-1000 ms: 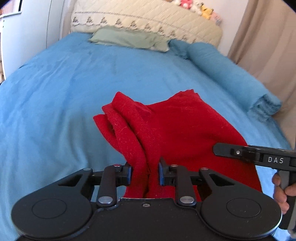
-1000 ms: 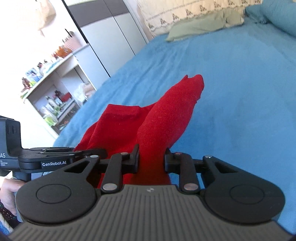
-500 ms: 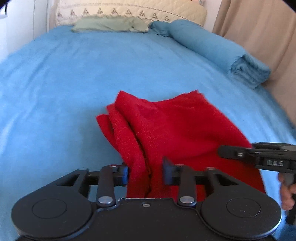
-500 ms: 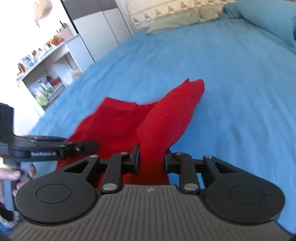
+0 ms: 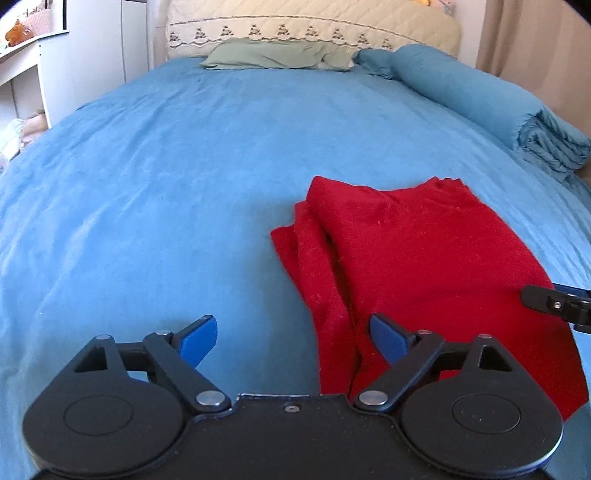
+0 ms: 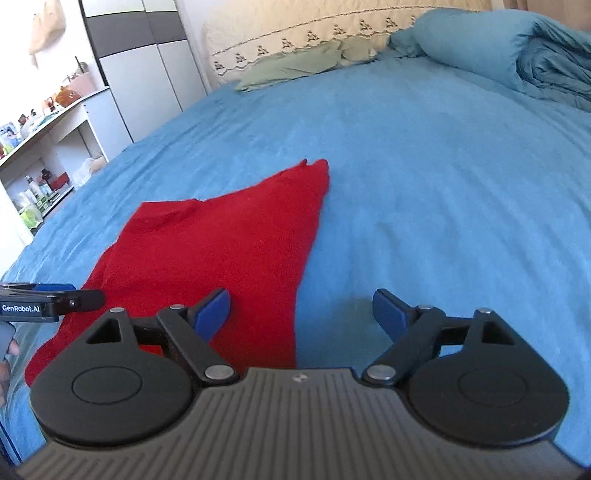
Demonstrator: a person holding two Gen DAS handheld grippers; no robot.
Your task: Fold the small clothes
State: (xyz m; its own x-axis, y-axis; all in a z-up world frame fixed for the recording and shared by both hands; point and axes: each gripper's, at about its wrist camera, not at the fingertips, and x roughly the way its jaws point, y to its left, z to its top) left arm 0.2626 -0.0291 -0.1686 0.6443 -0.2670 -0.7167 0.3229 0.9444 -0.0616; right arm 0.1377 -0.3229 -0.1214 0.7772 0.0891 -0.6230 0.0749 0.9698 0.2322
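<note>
A red knitted garment (image 5: 424,258) lies folded on the blue bed; it also shows in the right wrist view (image 6: 221,251). Its left side is bunched in ridges, its right part flat. My left gripper (image 5: 291,338) is open and empty, just above the garment's near left edge. My right gripper (image 6: 301,314) is open and empty, over the garment's near right edge. The right gripper's tip (image 5: 554,302) shows at the far right of the left wrist view, and the left gripper's tip (image 6: 51,301) at the far left of the right wrist view.
The blue bedsheet (image 5: 166,184) spreads all around. A green pillow (image 5: 273,55) and a quilted headboard (image 5: 314,26) stand at the far end. A rolled blue duvet (image 5: 498,99) lies along the right. Shelves (image 6: 40,155) and a wardrobe (image 6: 147,62) stand left of the bed.
Both grippers were shut on the red garment and holding it up. Both have opened and let go, and the garment now lies flat on the bed.
</note>
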